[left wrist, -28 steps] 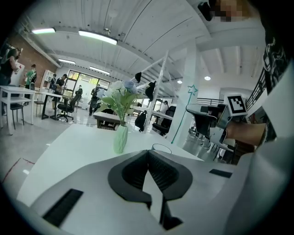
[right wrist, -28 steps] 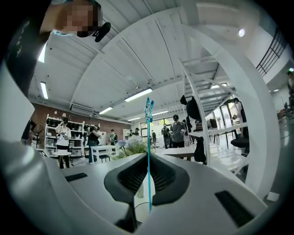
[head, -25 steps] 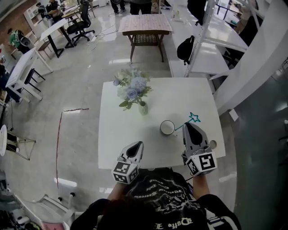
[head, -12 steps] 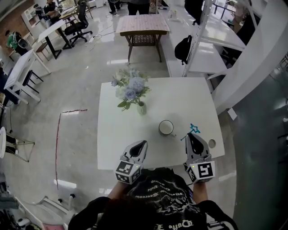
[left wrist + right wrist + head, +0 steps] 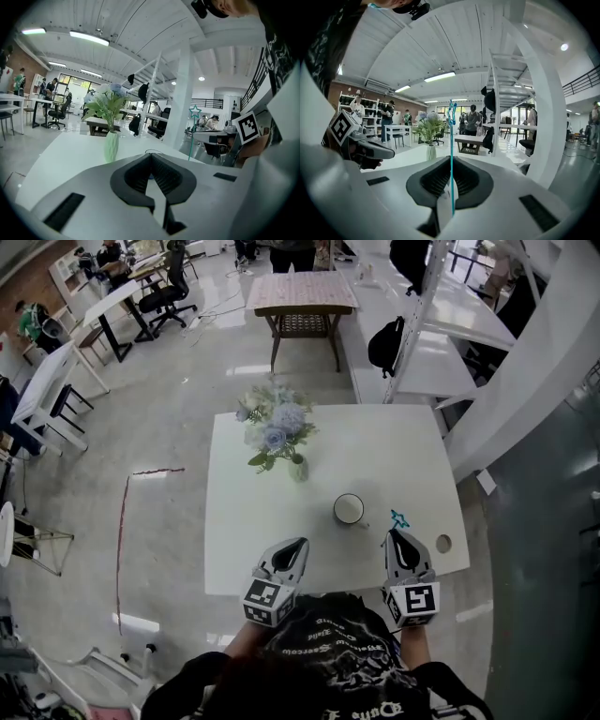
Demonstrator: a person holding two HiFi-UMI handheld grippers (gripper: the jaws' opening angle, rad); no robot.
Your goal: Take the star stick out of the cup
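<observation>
The teal star stick (image 5: 399, 518) stands upright in my right gripper (image 5: 395, 536), whose jaws are shut on its thin shaft (image 5: 451, 178). Its star (image 5: 451, 112) rises above the jaws and shows at the right of the left gripper view as the star (image 5: 194, 111). The white cup (image 5: 349, 508) stands alone on the white table (image 5: 375, 446), left of the stick and apart from it. My left gripper (image 5: 298, 547) rests near the table's front edge, its jaws shut with nothing between them (image 5: 151, 155).
A pale green vase of blue and white flowers (image 5: 298, 467) stands behind the cup toward the table's left. A small round disc (image 5: 442, 543) lies by the front right corner. White shelving (image 5: 441, 343) borders the right side; a brown table (image 5: 302, 292) stands beyond.
My right gripper has sunk and drawn back toward the front edge with the stick, so the star now sits lower and farther from the cup. The left gripper has barely moved.
</observation>
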